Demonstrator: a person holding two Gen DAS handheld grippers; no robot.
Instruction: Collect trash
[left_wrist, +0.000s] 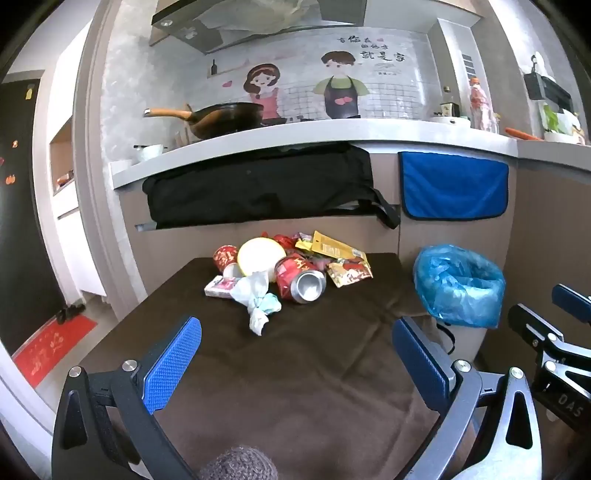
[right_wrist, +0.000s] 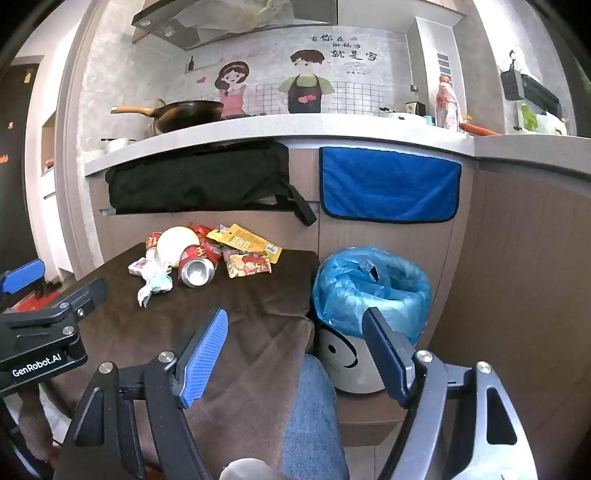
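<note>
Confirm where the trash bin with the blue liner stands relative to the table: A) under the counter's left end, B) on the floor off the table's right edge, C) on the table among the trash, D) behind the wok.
B: the bin stands beside the brown-covered table, right of its edge.

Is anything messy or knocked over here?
Yes. A red can lies tipped on its side among wrappers and a crumpled tissue heaped on the brown table, beside the bin.

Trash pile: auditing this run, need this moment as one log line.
left claw open, empty | right claw open, empty | trash pile untouched on table | bin beside table
</note>
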